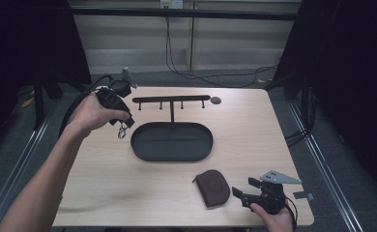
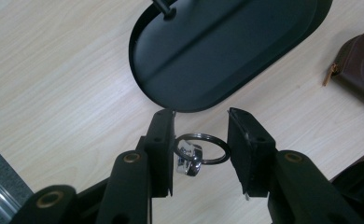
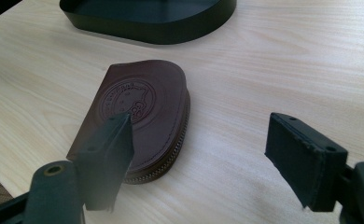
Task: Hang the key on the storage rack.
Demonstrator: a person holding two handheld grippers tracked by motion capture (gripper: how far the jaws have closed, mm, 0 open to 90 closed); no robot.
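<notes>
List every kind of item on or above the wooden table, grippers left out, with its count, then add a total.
Black oval tray with hook stand: 1
Brown leather zip pouch: 1
Metal key ring with clasp: 1
Small dark disc: 1
Total: 4

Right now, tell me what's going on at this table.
A person works with two handheld grippers. The left gripper is raised over the table beside the black oval tray with its hook rack; a metal key ring with a clasp hangs at one of its open jaws. The right gripper, open, rests near the table's front edge next to a brown zip pouch, not holding it.
</notes>
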